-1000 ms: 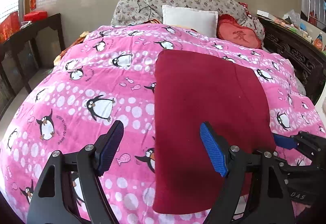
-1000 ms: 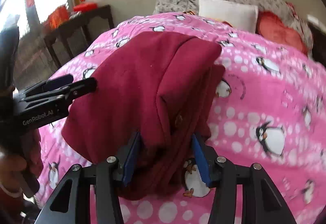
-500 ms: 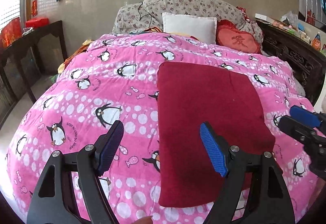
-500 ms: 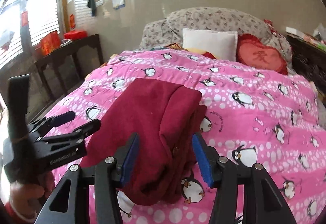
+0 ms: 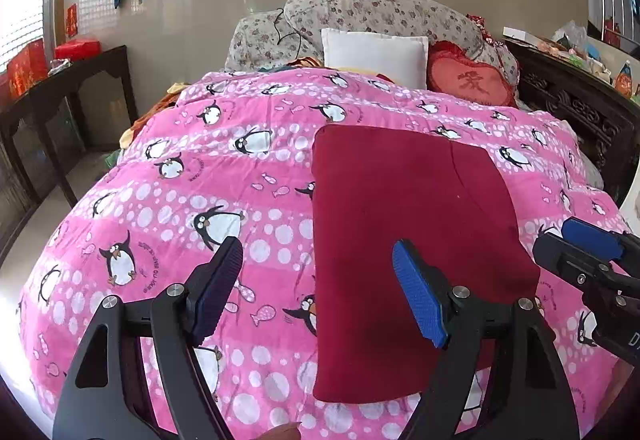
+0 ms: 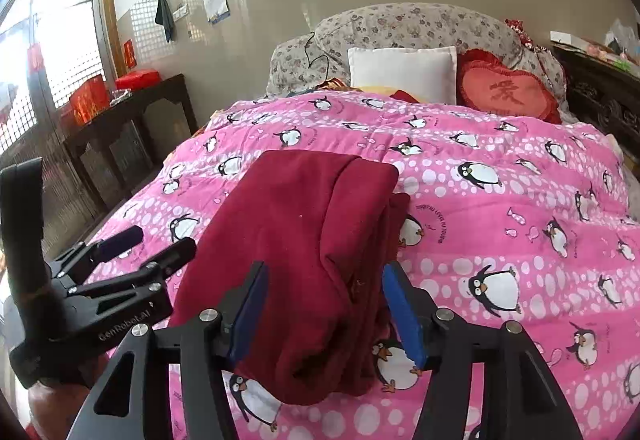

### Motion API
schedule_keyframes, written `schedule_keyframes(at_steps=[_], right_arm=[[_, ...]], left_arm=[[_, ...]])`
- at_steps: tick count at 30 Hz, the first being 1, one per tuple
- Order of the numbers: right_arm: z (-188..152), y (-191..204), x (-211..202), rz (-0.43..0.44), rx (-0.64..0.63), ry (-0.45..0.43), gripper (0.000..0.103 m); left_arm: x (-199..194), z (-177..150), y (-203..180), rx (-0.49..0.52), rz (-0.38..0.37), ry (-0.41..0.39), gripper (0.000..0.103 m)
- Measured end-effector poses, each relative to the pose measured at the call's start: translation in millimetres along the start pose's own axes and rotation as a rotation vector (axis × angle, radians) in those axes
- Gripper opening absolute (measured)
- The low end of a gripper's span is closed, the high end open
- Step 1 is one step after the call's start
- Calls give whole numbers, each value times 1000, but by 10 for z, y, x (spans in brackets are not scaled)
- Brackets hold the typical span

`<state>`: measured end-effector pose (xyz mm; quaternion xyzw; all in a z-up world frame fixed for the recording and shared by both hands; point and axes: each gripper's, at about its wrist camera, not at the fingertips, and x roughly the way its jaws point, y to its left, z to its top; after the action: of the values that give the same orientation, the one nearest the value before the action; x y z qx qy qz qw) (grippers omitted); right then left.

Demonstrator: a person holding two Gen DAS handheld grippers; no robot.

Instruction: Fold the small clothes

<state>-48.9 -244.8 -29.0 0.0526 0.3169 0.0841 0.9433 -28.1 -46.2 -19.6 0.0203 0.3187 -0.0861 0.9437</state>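
A dark red folded garment (image 5: pixel 404 216) lies flat on the pink penguin quilt (image 5: pixel 224 200). In the right wrist view the garment (image 6: pixel 304 240) lies as a long folded strip with layered edges on its right side. My left gripper (image 5: pixel 318 294) is open and empty, above the quilt at the garment's near left edge. It also shows at the left in the right wrist view (image 6: pixel 148 244). My right gripper (image 6: pixel 324 314) is open and empty, its fingers either side of the garment's near end, above it. It shows at the right edge of the left wrist view (image 5: pixel 580 244).
Pillows, a white cushion (image 5: pixel 374 52) and a red heart cushion (image 5: pixel 472 82) lie at the head of the bed. A dark wooden side table (image 5: pixel 60 96) with red boxes stands at the left. A dark carved cabinet (image 5: pixel 580 112) stands at the right.
My right gripper opened and let go of the red garment, then drew back and up. The garment dropped flat onto the quilt. My left gripper also pulled back and stayed open.
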Motion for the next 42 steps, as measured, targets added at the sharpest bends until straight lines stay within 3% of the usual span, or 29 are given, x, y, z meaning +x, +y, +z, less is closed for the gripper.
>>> schedule_keyframes(at_steps=[42], right_arm=[[-21, 36, 152, 27, 18, 43, 59]], left_arm=[[159, -32, -121, 34, -17, 33, 78]])
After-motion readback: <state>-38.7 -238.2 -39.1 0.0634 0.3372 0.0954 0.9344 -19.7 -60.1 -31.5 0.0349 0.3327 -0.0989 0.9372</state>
